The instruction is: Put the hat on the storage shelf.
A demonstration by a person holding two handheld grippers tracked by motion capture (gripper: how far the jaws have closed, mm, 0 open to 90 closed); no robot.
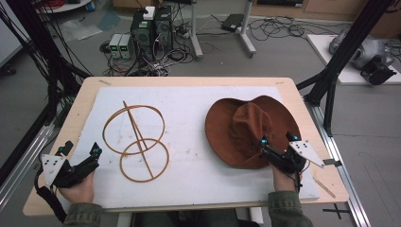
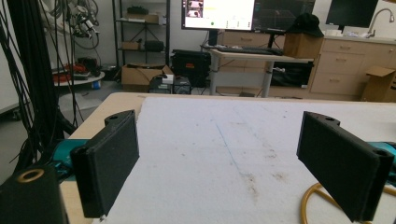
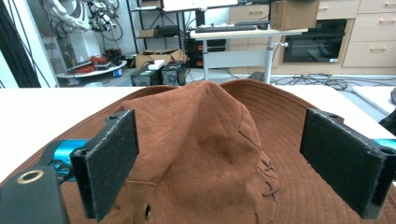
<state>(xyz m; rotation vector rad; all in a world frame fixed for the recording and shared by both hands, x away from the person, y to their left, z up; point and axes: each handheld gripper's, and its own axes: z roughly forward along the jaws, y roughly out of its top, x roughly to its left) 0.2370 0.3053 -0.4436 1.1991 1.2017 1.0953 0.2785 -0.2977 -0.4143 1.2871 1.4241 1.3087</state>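
Note:
A brown brimmed hat [image 1: 248,130] lies on the white mat at the table's right half; its crown [image 3: 205,135] looms close in the right gripper view. My right gripper [image 1: 278,145] stands open at the hat's near brim, its jaws spread over the brim [image 3: 280,186] without closing on it. A wooden stand made of two rings and a crossing stick [image 1: 137,142] rests on the mat's left half. My left gripper [image 1: 81,150] is open near the table's front left corner, left of the stand, with a bit of a ring [image 2: 317,198] by its right jaw.
The white mat [image 1: 198,99] covers most of the wooden table [image 1: 80,104]. Black frame posts [image 1: 340,52] rise at the right and left edges. Computers and cables [image 1: 151,33] sit on the floor beyond the far edge.

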